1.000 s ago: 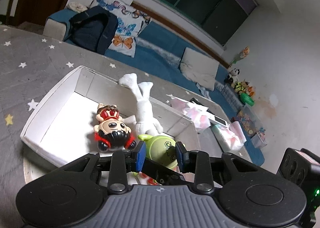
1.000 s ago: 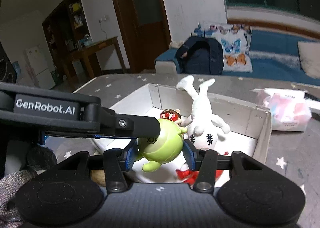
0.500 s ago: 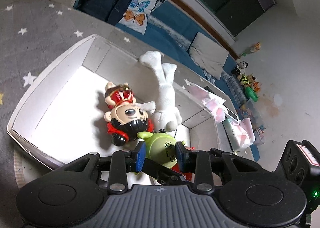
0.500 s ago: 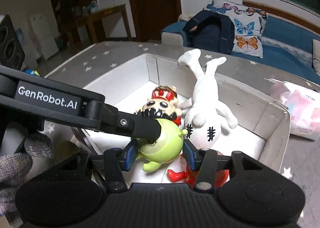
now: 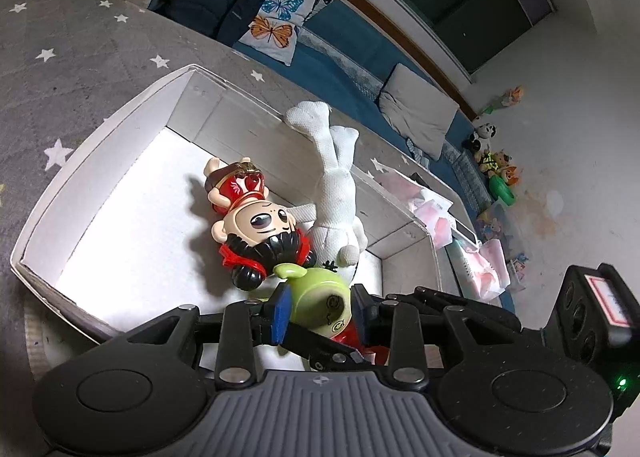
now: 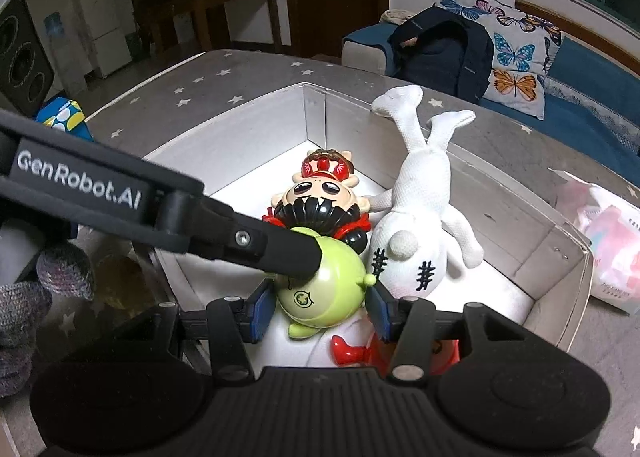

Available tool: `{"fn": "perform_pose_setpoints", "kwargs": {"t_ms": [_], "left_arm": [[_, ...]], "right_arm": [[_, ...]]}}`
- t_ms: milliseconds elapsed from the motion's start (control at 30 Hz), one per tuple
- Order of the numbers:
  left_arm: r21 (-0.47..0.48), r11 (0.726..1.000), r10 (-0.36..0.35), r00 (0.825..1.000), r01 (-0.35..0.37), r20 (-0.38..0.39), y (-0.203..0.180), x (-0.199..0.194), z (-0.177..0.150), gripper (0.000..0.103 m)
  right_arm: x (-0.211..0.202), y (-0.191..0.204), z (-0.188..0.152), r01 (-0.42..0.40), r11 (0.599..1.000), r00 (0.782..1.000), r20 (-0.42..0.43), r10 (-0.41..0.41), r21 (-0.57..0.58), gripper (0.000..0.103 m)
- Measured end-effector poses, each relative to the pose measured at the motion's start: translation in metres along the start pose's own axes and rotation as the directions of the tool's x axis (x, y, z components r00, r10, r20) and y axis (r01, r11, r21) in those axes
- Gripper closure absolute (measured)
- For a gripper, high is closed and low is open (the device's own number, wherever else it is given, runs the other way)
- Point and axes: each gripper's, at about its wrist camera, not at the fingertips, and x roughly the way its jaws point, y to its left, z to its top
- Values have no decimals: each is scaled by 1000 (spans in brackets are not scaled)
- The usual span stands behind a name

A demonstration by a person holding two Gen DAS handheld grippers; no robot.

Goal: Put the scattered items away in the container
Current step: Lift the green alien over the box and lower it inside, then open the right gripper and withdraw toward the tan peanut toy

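A green round-headed toy figure (image 5: 320, 299) with a red body is held by both grippers inside the white box (image 5: 100, 125). My left gripper (image 5: 318, 311) is shut on its head; its finger (image 6: 276, 253) shows in the right wrist view pressing the green head (image 6: 320, 289). My right gripper (image 6: 318, 307) is shut on the same head from both sides, low in the box (image 6: 260, 113). A red-crowned doll (image 5: 256, 213) and a white plush (image 5: 338, 185) lie in the box just beyond; both also show in the right wrist view, the doll (image 6: 320, 197) and the plush (image 6: 420, 209).
The box stands on a grey star-patterned cloth (image 5: 80, 41). Pink tissue packs (image 6: 608, 241) lie right of the box. A dark backpack (image 6: 444, 53) and butterfly pillow (image 6: 516, 57) sit on the blue sofa behind. A wooden table (image 6: 228, 5) stands far left.
Both grippers have lowered the green toy deeper into the box, closer to the doll and the plush. Both stay shut on it.
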Motion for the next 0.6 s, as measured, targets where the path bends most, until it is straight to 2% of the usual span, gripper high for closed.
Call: {"fn": "perform_pose_setpoints", "kwargs": {"t_ms": [367,600], "left_arm": [[5,1000,4,1000,-4,17,0,-8,-2,69],[-2,1000,6,999,-5,43,1,-21,-7,69]], "right_arm": [[-2,-1,0,5,1000,1000,5,-5,11,52],[-13,3,-4,8,1000,999,37,-9,18,44]]}}
